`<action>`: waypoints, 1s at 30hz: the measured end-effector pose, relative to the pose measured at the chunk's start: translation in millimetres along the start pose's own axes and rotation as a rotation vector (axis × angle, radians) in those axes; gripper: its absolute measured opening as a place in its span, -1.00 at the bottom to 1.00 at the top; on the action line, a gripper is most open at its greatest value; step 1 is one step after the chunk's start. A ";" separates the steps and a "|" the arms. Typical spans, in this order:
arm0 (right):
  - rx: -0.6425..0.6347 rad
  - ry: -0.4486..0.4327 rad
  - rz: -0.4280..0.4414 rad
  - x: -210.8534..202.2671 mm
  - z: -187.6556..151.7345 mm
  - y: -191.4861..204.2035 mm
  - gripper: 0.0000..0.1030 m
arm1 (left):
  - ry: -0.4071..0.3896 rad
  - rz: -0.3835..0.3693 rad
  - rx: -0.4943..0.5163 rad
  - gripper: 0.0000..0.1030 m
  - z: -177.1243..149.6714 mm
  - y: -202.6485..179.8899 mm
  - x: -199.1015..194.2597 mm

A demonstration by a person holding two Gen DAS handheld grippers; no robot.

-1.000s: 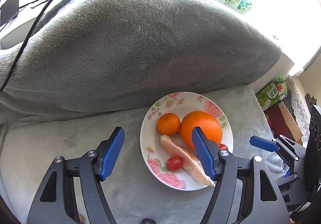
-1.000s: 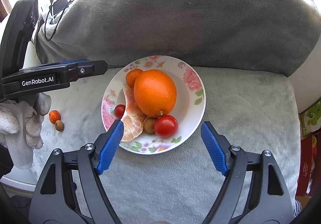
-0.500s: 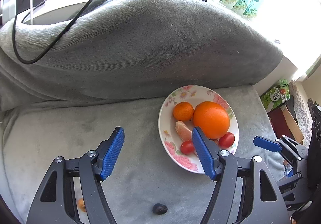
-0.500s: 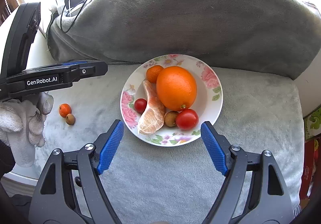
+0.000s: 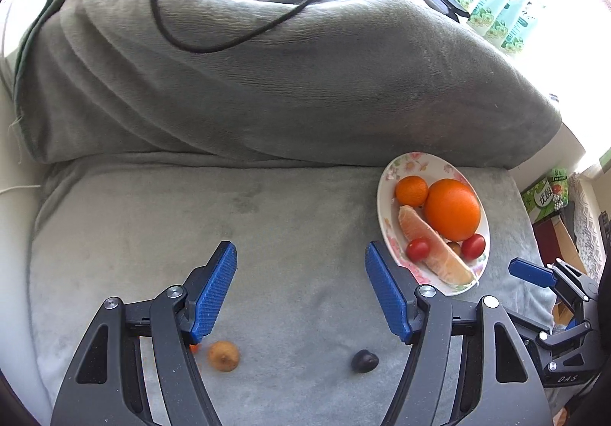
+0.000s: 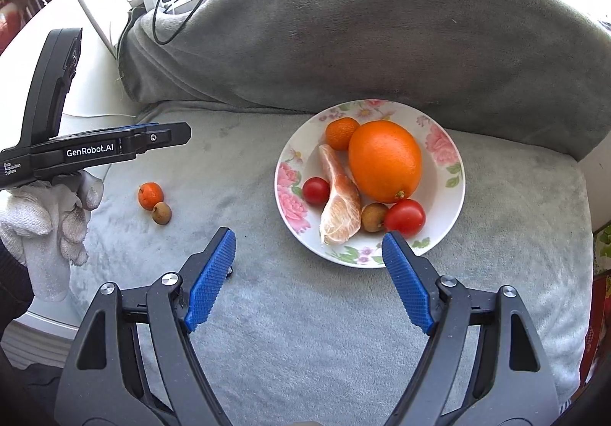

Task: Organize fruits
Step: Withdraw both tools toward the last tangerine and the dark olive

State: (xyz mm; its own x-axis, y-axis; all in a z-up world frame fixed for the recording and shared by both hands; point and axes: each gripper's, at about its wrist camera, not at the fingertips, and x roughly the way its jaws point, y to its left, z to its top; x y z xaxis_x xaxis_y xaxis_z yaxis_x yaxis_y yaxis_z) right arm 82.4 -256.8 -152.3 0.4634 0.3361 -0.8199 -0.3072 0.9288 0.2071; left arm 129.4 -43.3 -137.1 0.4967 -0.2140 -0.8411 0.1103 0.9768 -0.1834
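Now we hover left claw [image 5: 299,286], jaws wide, empty, left of plate [image 5: 385,212]; right claw [image 6: 307,277] also wide, empty. Loose brown fruit [image 5: 223,355] left of plate: we straddle it, close gently, avoid squashing.

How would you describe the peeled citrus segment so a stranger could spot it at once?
Find the floral plate on the grey blanket. The segment lies beside the big orange. It alone is peeled, pale and crescent-shaped; its neighbours are whole and round.
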 end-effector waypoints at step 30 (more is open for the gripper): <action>-0.139 0.115 0.105 44.2 -16.0 53.7 0.59 | 0.101 0.099 -0.256 0.35 -70.3 114.0 8.6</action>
State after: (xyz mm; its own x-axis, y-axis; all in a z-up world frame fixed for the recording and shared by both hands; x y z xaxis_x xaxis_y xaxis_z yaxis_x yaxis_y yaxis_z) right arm 73.1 -194.5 -185.9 0.3275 0.4024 -0.8549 -0.4638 0.8567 0.2256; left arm 85.7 66.4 -201.1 0.4047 -0.1284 -0.9054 -0.1614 0.9645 -0.2089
